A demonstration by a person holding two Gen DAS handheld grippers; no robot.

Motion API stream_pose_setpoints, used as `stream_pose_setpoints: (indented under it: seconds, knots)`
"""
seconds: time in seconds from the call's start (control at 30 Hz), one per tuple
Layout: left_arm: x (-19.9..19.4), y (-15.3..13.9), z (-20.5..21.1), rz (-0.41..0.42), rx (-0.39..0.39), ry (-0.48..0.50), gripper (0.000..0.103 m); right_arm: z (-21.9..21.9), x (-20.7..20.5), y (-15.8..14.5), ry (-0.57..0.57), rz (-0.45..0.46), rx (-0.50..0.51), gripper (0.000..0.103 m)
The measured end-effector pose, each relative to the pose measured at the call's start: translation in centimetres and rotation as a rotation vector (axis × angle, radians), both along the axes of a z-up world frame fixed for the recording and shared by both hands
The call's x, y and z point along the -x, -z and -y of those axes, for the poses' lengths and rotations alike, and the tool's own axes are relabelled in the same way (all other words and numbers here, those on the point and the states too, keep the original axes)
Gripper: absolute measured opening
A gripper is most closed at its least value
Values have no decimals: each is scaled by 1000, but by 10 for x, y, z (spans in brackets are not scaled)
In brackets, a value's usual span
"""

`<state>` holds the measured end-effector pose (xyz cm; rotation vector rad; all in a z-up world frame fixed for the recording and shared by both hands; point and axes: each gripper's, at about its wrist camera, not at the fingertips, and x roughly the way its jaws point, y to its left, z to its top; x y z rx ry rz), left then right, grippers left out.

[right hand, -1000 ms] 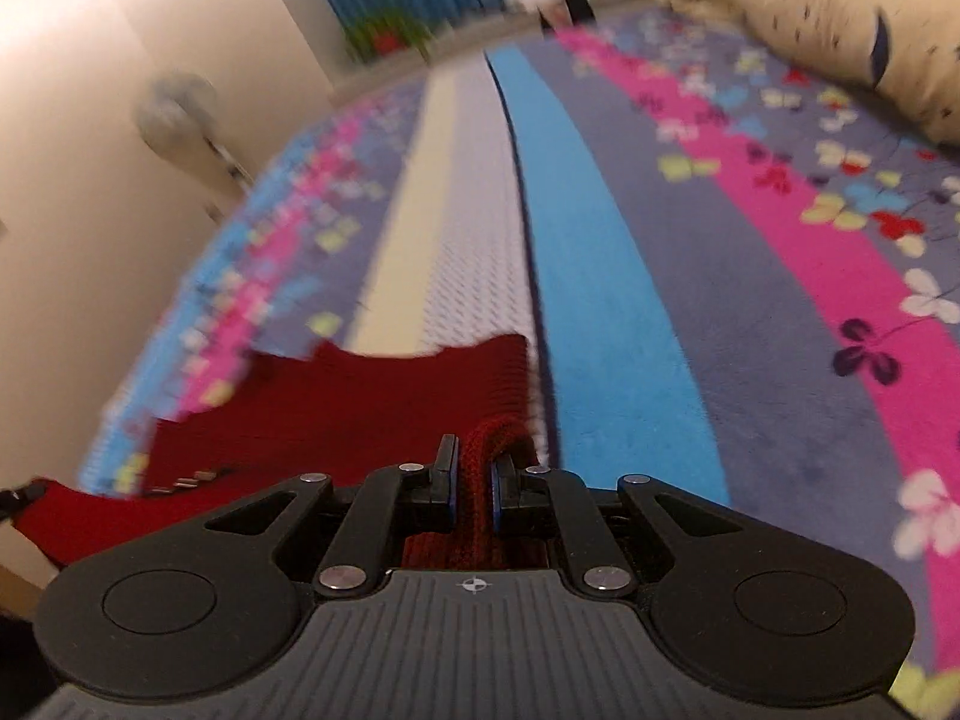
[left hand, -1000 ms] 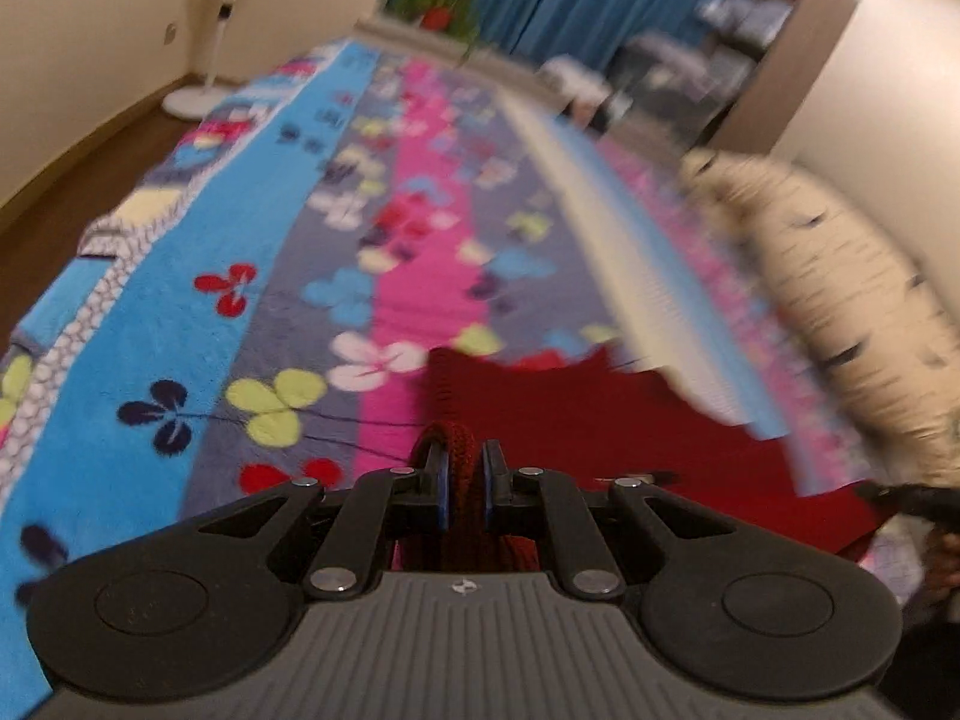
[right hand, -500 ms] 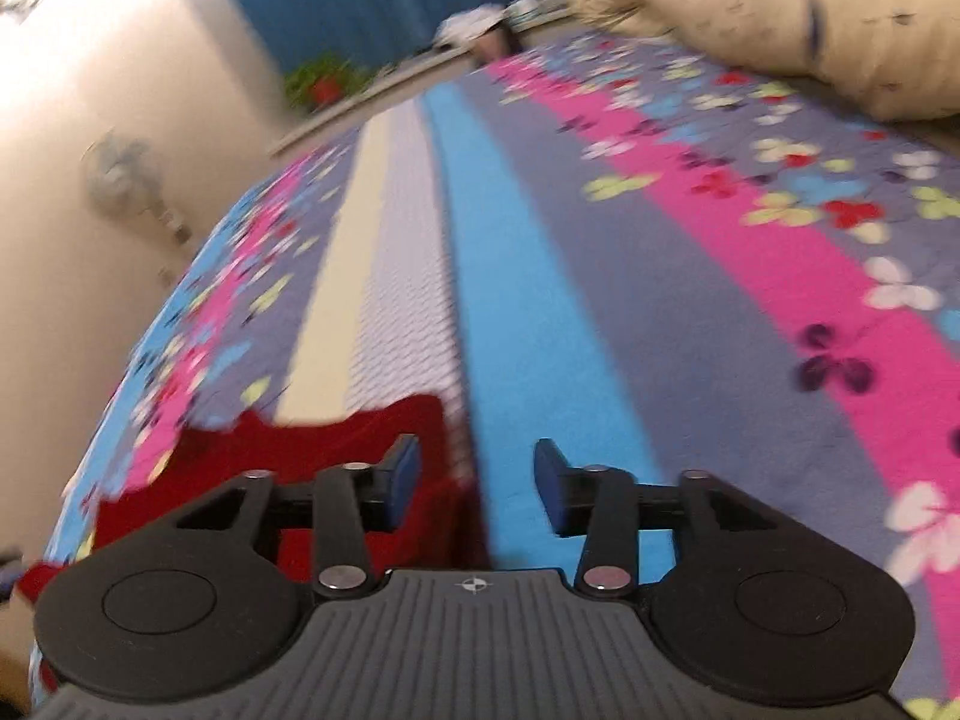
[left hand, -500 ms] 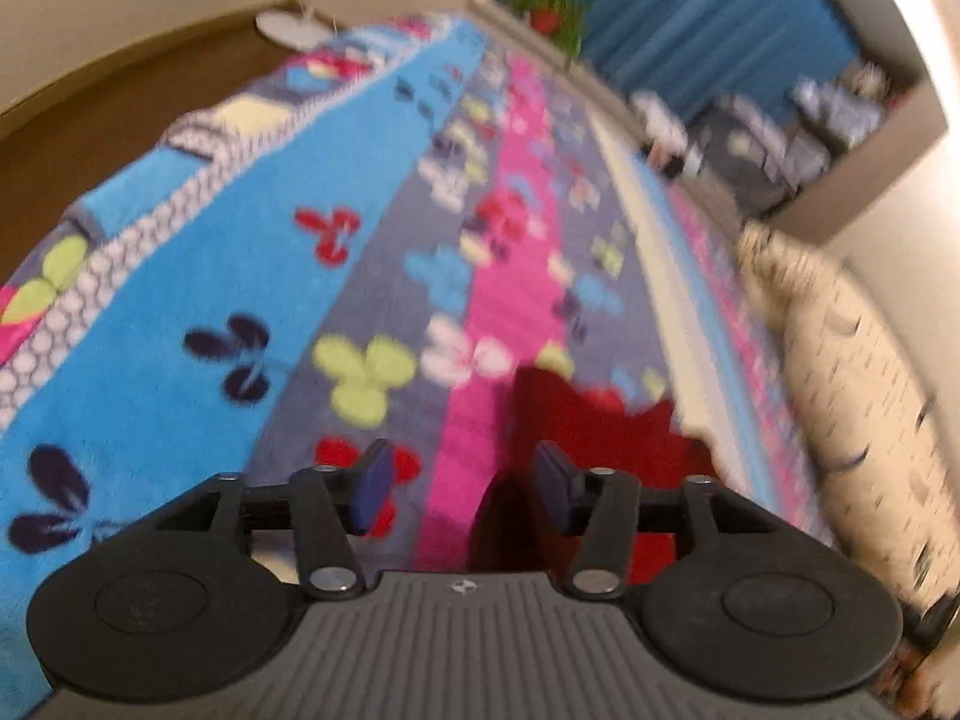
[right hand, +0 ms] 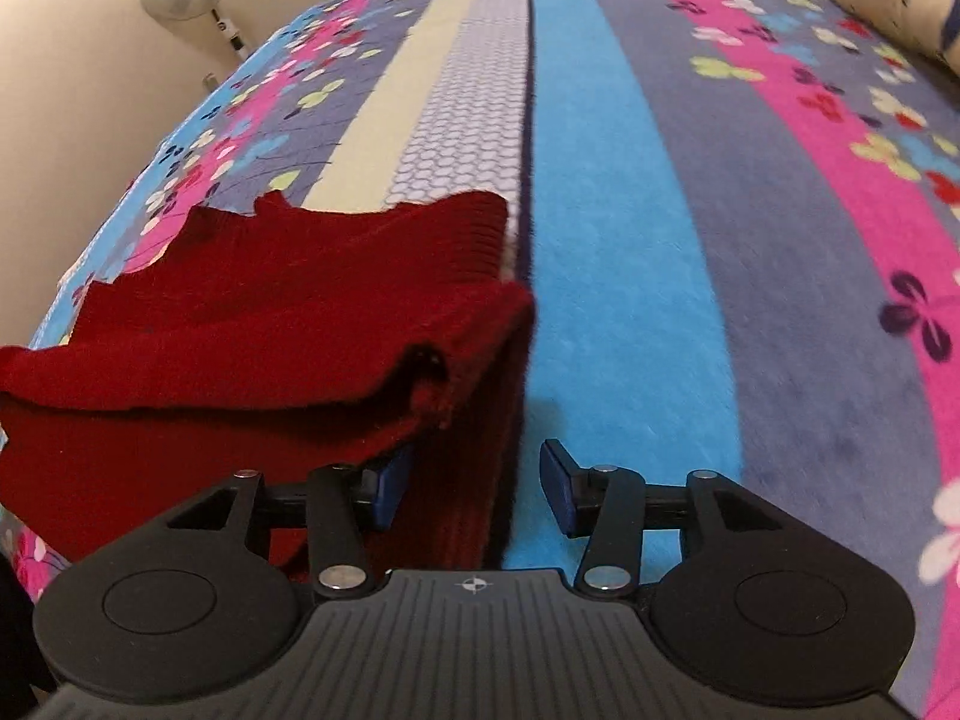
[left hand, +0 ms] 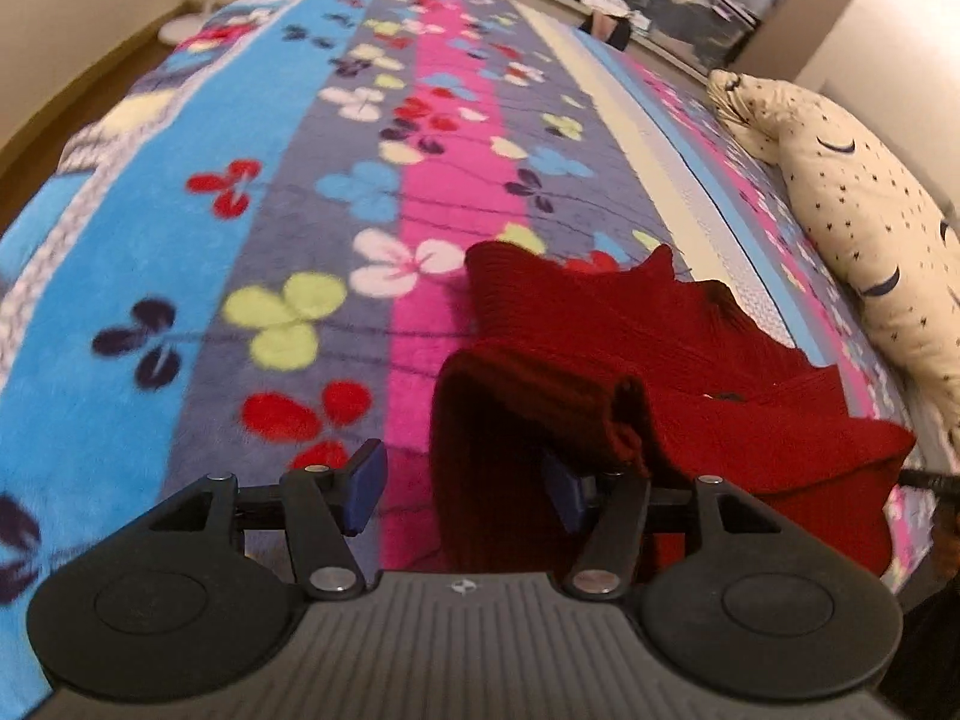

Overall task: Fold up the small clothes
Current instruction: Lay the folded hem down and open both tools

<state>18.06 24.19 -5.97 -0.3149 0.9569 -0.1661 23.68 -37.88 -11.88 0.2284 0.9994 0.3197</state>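
Garment: one red knit, folded | pillow: one | both jaws opening, gripping nothing

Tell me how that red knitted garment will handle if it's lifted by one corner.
The red knitted garment is probably floppy: its folded edge sags. Its ribbed knit looks grippy, unlikely to slip. It likely unfolds if lifted, since the layers lie loose.

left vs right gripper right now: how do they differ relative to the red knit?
Left gripper: the red knit drapes toward its right-hand pad, left-hand pad clear over the blanket. Right gripper: mirrored, the knit overhangs its left-hand pad, right-hand pad clear. Shared: both jaws opening, cloth between them unpinched, folded layer released.
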Motion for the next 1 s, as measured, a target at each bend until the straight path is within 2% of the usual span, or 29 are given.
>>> stream_pose_setpoints:
  seconds: [0.1, 0.23, 0.37, 0.57, 0.7, 0.87, 1.0]
  knots:
    - [-6, -2, 8, 25, -17, 6, 63, -4, -8, -4, 19, 21, -10, 53]
    - [-14, -8, 11, 82, 6, -10, 63, -9, -20, -10, 66, 81, -30, 54]
    - [-24, -7, 11, 103, 20, -32, 63, -2, -28, -14, 144, 114, -71, 54]
    - [-33, 1, 9, 62, -43, -79, 63, 3, -35, -10, 221, 110, -59, 54]
    - [-32, -2, -4, 72, 1, -140, 63, 7, -34, -10, 265, 112, -39, 54]
    - [-36, -2, -6, 58, 21, -144, 63, 18, -31, -15, 333, 152, -29, 54]
    - [-40, 2, -6, 50, 53, -143, 63, 35, -32, -12, 392, 129, -110, 56]
